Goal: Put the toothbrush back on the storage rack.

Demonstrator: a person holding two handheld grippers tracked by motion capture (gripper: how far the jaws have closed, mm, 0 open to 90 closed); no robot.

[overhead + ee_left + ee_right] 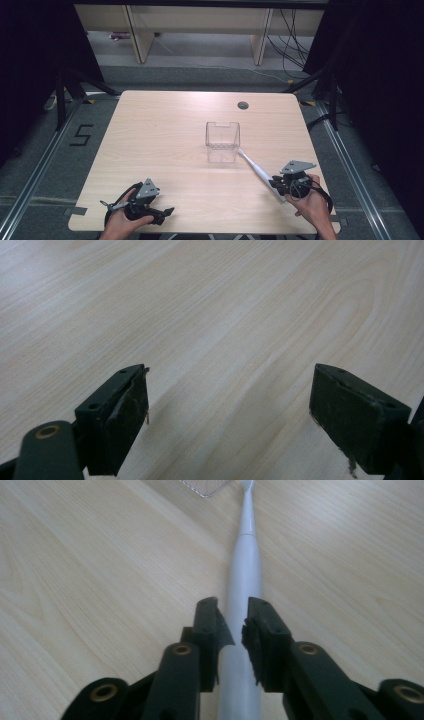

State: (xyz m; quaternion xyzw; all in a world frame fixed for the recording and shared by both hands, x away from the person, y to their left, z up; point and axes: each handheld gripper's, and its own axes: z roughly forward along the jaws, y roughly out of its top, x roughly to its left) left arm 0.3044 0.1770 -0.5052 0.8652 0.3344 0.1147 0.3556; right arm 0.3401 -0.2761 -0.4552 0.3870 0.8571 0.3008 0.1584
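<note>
A white electric toothbrush (256, 170) lies on the wooden table (165, 130), its head touching the front corner of a clear plastic box (222, 135). My right gripper (275, 183) sits over the handle's rear part. In the right gripper view its jaws (233, 611) stand a little apart on either side of the handle (244, 560), which runs under and between them without being pinched, towards the box corner (207, 486). My left gripper (167, 212) rests near the table's front left edge, its jaws (230, 375) wide open over bare wood.
A round cable hole (243, 105) lies in the table's far right part. Black stands and cables flank the table on the floor; shelving stands behind it.
</note>
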